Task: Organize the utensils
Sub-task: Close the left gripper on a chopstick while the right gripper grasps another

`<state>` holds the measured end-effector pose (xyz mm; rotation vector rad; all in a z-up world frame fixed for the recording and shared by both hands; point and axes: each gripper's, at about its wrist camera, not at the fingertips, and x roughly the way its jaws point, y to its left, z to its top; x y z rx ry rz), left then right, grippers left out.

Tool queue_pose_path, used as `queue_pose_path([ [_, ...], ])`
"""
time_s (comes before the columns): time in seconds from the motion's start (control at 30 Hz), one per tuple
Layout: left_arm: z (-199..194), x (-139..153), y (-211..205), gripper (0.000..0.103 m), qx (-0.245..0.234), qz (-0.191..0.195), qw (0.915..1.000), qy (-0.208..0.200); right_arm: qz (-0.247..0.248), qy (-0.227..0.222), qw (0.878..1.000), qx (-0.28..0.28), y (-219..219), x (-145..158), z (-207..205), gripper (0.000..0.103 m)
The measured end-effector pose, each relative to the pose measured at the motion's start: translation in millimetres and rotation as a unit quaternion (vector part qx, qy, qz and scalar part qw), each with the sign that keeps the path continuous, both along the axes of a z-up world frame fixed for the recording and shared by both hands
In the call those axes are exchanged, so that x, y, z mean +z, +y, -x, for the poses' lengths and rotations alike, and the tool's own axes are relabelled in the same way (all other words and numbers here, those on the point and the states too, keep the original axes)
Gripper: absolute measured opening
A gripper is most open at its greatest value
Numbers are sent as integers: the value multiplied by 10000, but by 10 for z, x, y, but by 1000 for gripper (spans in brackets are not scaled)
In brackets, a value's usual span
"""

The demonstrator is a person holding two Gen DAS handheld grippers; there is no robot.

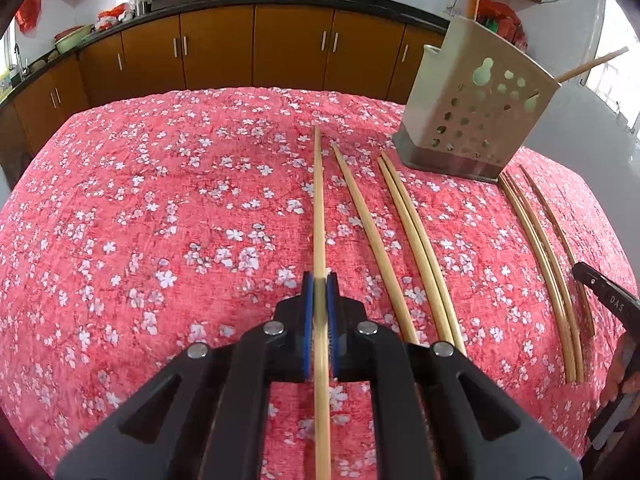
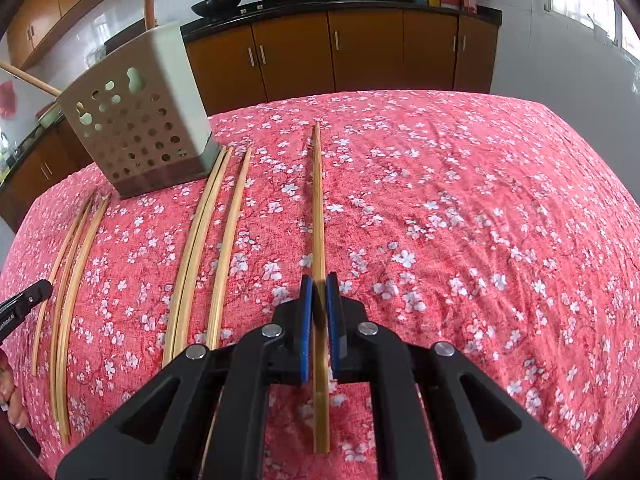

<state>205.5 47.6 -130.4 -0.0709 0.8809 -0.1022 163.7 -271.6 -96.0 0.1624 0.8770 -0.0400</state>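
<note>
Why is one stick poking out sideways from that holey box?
In the utensil holder, one chopstick leans far over the side instead of standing up. The loose chopsticks on the tablecloth lie neatly in rows.

Left hand-held gripper (image 1: 320, 280): blue pads closed onto a thin stick, pointing forward, held low. Right hand-held gripper (image 2: 319, 282): pads likewise closed on a stick, same forward, low pose.
</note>
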Motion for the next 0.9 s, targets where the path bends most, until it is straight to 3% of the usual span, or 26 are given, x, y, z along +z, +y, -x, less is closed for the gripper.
queue_pose_path([
  [0.3, 4, 21, 1, 9, 49, 90, 9999, -11, -44, -7, 10000, 0, -1, -8, -5, 8],
  [0.9, 176, 71, -6, 9, 17, -101, 9999, 9, 73, 13, 9999, 69, 48, 27, 82, 8],
])
